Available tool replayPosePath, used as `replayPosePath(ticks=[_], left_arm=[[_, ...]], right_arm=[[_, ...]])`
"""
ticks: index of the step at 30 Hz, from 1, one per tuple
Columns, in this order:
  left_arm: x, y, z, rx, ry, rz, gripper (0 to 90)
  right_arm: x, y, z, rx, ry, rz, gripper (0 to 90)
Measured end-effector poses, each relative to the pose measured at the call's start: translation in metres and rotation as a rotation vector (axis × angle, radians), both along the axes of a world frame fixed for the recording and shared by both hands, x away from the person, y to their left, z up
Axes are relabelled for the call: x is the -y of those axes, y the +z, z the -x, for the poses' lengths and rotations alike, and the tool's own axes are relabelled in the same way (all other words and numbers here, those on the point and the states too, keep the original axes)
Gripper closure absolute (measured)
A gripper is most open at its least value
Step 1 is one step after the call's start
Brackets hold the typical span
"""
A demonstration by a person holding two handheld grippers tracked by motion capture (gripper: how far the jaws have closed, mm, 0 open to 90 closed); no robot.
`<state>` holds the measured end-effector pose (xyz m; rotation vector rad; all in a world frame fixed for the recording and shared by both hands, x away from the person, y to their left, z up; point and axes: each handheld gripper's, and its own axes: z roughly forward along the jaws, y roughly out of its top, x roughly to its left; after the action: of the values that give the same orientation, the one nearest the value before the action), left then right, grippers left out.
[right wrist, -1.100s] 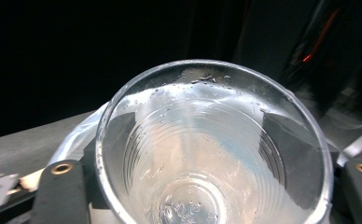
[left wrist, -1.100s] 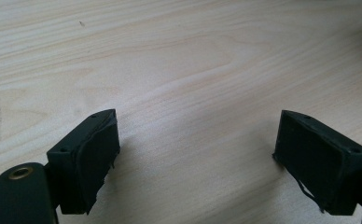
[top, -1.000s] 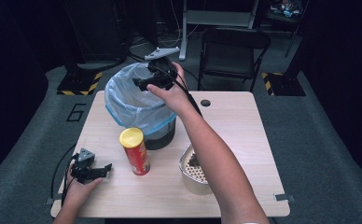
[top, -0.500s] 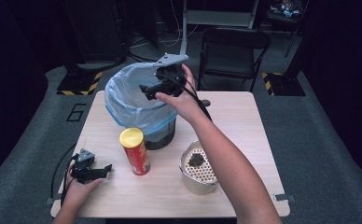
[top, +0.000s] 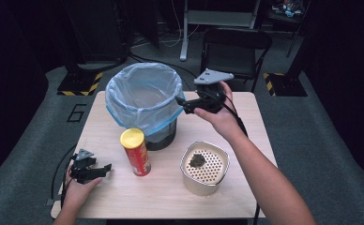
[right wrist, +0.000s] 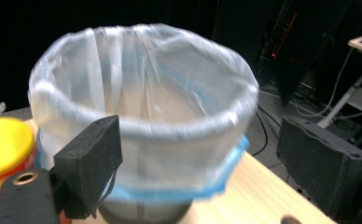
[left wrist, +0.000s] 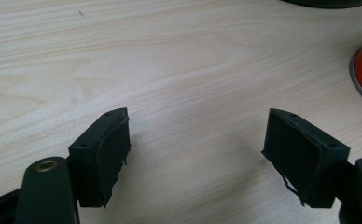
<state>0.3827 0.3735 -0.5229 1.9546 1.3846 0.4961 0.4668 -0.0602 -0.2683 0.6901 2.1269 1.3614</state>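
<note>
- Right gripper [top: 182,105]: held above the wooden table [top: 246,129], just right of the black bin lined with a pale blue plastic bag [top: 145,101]. The right forearm runs up from the near right edge of the high view, crossing over the table's right half; the hand wraps the gripper body, the grey three-cornered plate on top.
- Its jaws point left at the bin's rim. They have just been closing, yet stand apart with nothing between them; in the right gripper view the bag's rim [right wrist: 142,116] lies beyond them, not gripped.
- Left gripper [top: 106,168]: rests low at the table's near left corner, hand on it from the near side, jaws pointing right toward the red cylindrical can with a yellow lid [top: 135,151].
- Its jaws have just been closing; the left gripper view shows them well apart over bare wood [left wrist: 193,140], holding nothing.
- The can stands upright just in front of the bin.
- A metal perforated basket [top: 204,168] holding a dark clump [top: 197,161] sits near right of the can.
</note>
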Motion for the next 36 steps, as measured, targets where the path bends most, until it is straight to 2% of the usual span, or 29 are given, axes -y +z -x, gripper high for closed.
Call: replayPosePath(ticks=[3, 5, 6, 9, 10, 11, 12, 14, 15, 16, 20, 22, 23, 24, 25, 26, 29, 30, 33, 36], left_arm=[[0.002, 0.003, 0.001, 0.021, 0.004, 0.023, 22.7], [0.002, 0.006, 0.002, 0.033, -0.005, 0.02, 22.7], [0.006, 0.011, 0.004, 0.057, -0.019, 0.038, 22.7], [0.009, 0.016, 0.007, 0.067, -0.039, 0.051, 21.5], [0.013, 0.021, 0.008, 0.086, -0.057, 0.054, 21.5], [0.013, 0.021, 0.008, 0.086, -0.057, 0.054, 21.5], [0.016, 0.026, 0.01, 0.098, -0.075, 0.065, 21.5], [0.018, 0.03, 0.011, 0.095, -0.089, 0.087, 21.2], [0.018, 0.03, 0.011, 0.095, -0.089, 0.087, 20.0], [0.02, 0.031, 0.011, 0.095, -0.103, 0.088, 19.0], [0.027, 0.036, 0.014, 0.092, -0.143, 0.107, 17.4], [0.034, 0.041, 0.017, 0.115, -0.19, 0.109, 15.8], [0.034, 0.041, 0.017, 0.115, -0.19, 0.109, 15.3], [0.037, 0.045, 0.019, 0.114, -0.227, 0.119, 15.0], [0.037, 0.045, 0.019, 0.114, -0.227, 0.119, 14.9], [0.042, 0.046, 0.02, 0.13, -0.257, 0.148, 14.9], [0.046, 0.048, 0.022, 0.124, -0.279, 0.164, 14.9], [0.049, 0.049, 0.023, 0.123, -0.301, 0.17, 14.8], [0.053, 0.051, 0.024, 0.122, -0.315, 0.169, 14.5], [0.061, 0.05, 0.022, 0.112, -0.325, 0.184, 14.4]], right_arm=[[0.018, -0.011, 0.008, 0.001, -0.006, -0.002, 21.5], [0.03, -0.021, 0.014, 0.012, -0.009, 0.011, 23.3], [0.035, -0.027, 0.017, 0.017, -0.015, 0.013, 24.8], [0.043, -0.035, 0.021, 0.017, -0.018, 0.021, 27.4], [0.051, -0.045, 0.026, 0.016, -0.02, 0.021, 28.7], [0.051, -0.045, 0.026, 0.016, -0.02, 0.021, 28.7], [0.057, -0.052, 0.031, 0.014, -0.036, 0.023, 29.5], [0.061, -0.057, 0.035, 0.018, -0.041, 0.021, 30.1], [0.061, -0.057, 0.035, 0.018, -0.041, 0.021, 30.1], [0.066, -0.064, 0.038, 0.029, -0.049, 0.011, 30.0], [0.072, -0.073, 0.043, 0.017, -0.066, 0.016, 30.0], [0.076, -0.077, 0.045, 0.008, -0.077, 0.012, 30.0], [0.076, -0.077, 0.045, 0.008, -0.077, 0.012, 30.0], [0.08, -0.082, 0.048, 0.009, -0.085, 0.014, 29.9], [0.081, -0.083, 0.049, 0.004, -0.088, 0.01, 30.0], [0.083, -0.084, 0.05, 0.009, -0.089, 0.014, 30.0], [0.088, -0.088, 0.055, 0.018, -0.105, 0.017, 29.6], [0.091, -0.092, 0.058, 0.02, -0.115, 0.013, 29.3], [0.096, -0.097, 0.06, 0.02, -0.123, 0.01, 29.1], [0.104, -0.105, 0.061, -0.003, -0.142, -0.004, 28.9]])
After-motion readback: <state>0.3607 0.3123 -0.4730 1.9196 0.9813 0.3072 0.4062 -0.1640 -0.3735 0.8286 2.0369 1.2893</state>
